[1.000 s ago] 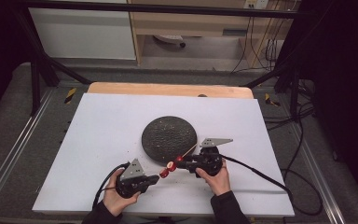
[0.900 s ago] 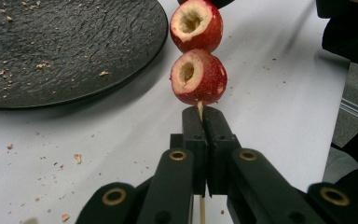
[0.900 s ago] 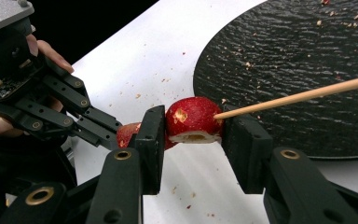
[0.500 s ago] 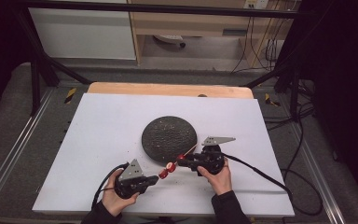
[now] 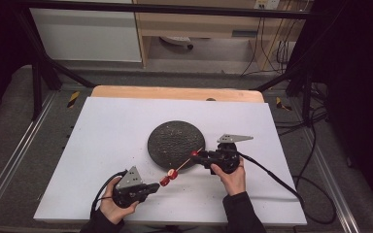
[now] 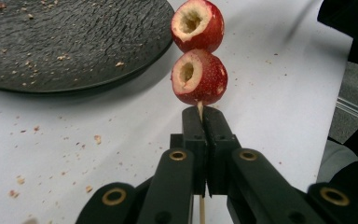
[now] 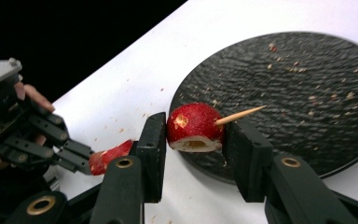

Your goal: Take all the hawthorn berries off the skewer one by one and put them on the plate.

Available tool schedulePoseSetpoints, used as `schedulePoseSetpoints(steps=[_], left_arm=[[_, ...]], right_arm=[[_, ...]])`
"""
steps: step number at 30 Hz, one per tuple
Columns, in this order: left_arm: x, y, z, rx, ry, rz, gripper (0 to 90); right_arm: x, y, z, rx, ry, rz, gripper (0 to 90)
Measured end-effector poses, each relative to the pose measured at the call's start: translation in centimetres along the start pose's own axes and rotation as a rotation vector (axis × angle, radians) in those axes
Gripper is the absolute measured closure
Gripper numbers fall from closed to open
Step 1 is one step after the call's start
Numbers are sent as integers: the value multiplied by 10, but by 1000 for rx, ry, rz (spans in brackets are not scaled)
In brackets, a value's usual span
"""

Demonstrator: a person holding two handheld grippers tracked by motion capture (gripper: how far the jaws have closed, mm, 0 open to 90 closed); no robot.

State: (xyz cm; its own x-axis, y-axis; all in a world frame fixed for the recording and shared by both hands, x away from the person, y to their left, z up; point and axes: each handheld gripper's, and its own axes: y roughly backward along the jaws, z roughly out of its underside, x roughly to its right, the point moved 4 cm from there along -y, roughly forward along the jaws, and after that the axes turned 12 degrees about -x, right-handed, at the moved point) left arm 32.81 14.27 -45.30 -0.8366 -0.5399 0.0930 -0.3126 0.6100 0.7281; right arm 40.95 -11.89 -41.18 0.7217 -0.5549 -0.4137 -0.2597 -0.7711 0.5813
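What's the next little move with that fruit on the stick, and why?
Probably the right claw should slide its red fruit along the skewer and off the pointed tip, over the dark plate. The left claw pinches the skewer below two more fruits, so the stick is braced for that pull.

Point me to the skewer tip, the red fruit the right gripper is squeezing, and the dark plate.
skewer (image 7: 242, 114), right gripper view, on the bare pointed end past the fruit.
red fruit (image 7: 193, 123), right gripper view, on its red skin between the fingers.
dark plate (image 5: 172, 138), high view, on its bare textured middle.
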Motion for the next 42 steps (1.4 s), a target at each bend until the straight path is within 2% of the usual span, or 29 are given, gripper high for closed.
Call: schedulePoseSetpoints(steps=[13,19,22,28,33,42], left_arm=[[-10,9,11,-1,18,-20,883],[-16,15,13,11,50,-33,883],[-20,17,13,20,63,-41,882],[-30,20,15,21,104,-70,882],[-36,20,16,20,133,-76,882],[-42,18,18,12,154,-90,882]], right_arm=[[20,13,-17,39,-29,49,612],[29,22,-24,58,-44,99,611],[32,22,-26,65,-51,105,611],[35,9,-26,37,-50,124,611],[35,-7,-28,9,-49,127,612],[40,-37,-31,-53,-54,151,611]])
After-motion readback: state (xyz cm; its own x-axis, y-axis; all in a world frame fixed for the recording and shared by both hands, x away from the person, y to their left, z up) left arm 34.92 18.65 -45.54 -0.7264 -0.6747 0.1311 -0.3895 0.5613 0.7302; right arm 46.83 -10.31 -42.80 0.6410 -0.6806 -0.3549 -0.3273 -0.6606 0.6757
